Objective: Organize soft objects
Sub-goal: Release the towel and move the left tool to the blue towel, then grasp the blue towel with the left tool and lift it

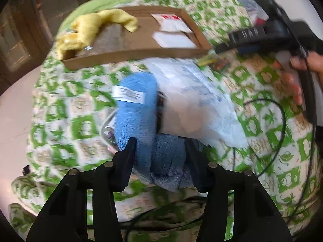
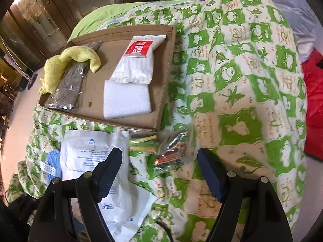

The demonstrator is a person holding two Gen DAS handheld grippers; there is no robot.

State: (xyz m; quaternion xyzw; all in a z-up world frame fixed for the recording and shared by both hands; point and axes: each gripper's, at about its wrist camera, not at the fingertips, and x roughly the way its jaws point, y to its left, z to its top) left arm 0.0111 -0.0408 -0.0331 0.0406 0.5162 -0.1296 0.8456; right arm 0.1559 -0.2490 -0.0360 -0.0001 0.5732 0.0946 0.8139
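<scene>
1. Here, the left gripper (image 1: 159,155) clenched a blue towel (image 1: 139,109) above the quilt (image 1: 262,141), apparently bound for the cardboard tray (image 1: 129,54).
2. The right gripper (image 2: 159,173) hung released, near the foil-strip packets (image 2: 169,151).

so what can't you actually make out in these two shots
- Blue towel label text: left wrist view, motion blur.
- What lies under the white plastic bag: left wrist view, the bag covers it.
- Most of the blue towel in the right wrist view: hidden behind the bag.
- Print on the red-and-white packet: right wrist view, too small.
</scene>
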